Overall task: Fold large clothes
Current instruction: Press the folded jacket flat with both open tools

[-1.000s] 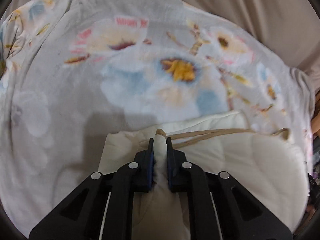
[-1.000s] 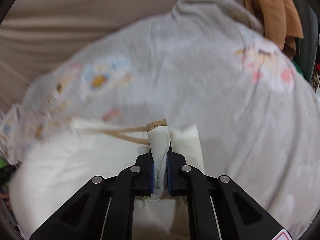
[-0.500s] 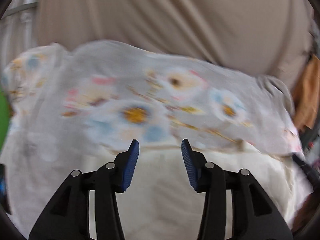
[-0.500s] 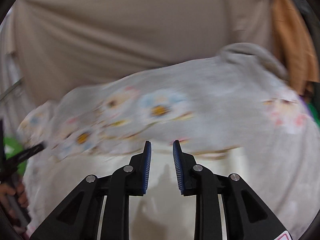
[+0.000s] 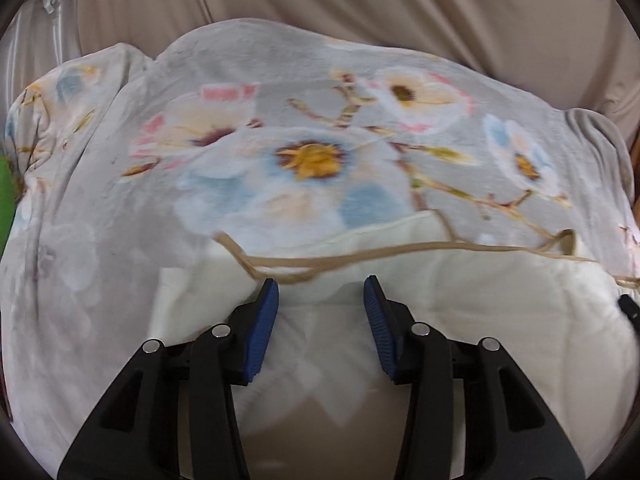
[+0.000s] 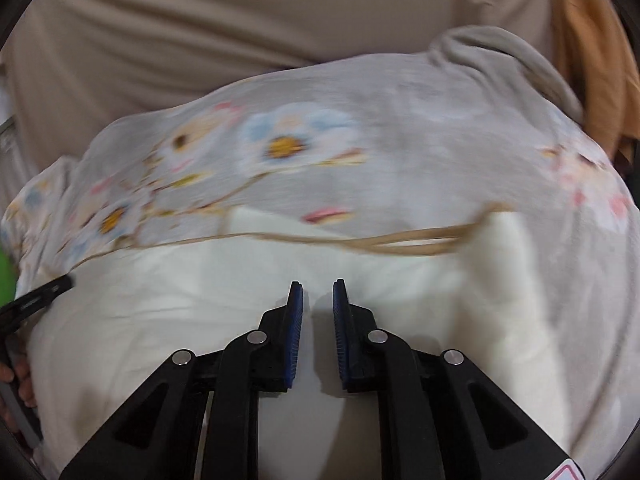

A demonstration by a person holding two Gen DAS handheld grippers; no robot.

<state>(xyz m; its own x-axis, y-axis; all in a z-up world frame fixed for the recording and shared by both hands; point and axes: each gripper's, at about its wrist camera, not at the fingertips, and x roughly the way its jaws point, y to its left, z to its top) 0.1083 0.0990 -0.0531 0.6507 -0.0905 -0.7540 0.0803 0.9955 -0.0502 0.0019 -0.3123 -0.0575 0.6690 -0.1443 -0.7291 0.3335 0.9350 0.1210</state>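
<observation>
Both grippers have let go of the cream cloth (image 5: 420, 320) since a second ago: the left gripper (image 5: 320, 296) is spread wide, the right gripper (image 6: 318, 300) narrowly parted, both empty. The cloth lies on a floral blanket (image 5: 160, 208), its tan trim (image 5: 360, 258) along the far edge; a beige curtain (image 6: 240, 32) hangs behind.

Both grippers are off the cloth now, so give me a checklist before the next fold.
1. Left gripper open, holding nothing: ok.
2. Right gripper open, narrower gap, holding nothing: ok.
3. Cream cloth lying on the floral blanket: ok.
4. Tan trim lying straight along the far edge: not ok, it wavers and loops at the ends.
5. Corners of the folded layers matched: cannot tell, views are blurred.
6. Near edge of the cloth reachable: cannot tell, hidden beneath the grippers.
</observation>
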